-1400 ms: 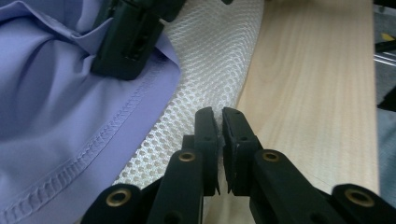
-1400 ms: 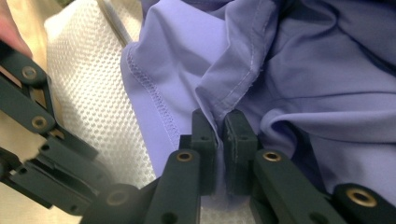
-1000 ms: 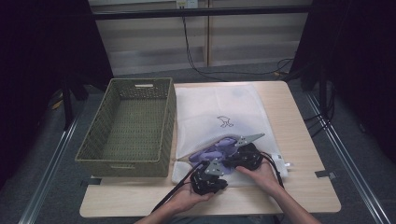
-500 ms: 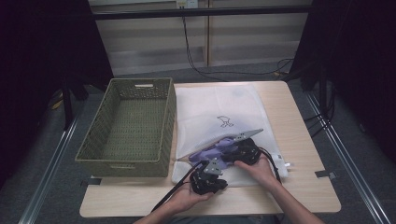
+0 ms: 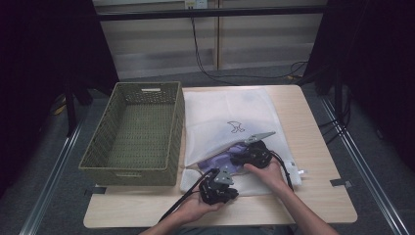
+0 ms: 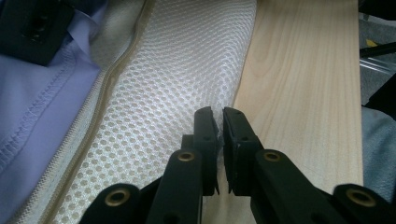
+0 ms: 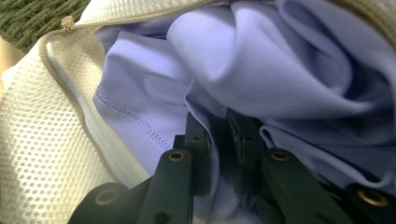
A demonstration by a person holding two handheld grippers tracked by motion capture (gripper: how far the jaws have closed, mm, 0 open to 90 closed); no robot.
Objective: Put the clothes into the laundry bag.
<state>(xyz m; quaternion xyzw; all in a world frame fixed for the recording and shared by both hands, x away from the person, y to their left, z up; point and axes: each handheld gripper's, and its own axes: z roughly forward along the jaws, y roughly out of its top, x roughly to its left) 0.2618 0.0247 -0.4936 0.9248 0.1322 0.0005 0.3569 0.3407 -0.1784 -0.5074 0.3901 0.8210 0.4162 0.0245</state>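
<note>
Left gripper (image 6: 219,133) pinching bag (image 6: 177,70) edge; right gripper (image 7: 219,140) clamped on purple cloth (image 7: 280,65) between fingers. Best: hold bag down, draw cloth out slowly.

— The laundry bag (image 6: 177,60)? White open-weave mesh cloth. The lilac garment (image 7: 261,60) in it is smooth, stitched fabric.

— And the worktop (image 6: 299,70)? Pale matt wood grain; the basket (image 5: 137,132) is woven green wicker.

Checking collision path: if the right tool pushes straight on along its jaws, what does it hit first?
More of the lilac garment it already pinches: the right tool points into the folds inside the open mesh bag. What lies behind the folds is hidden.
</note>
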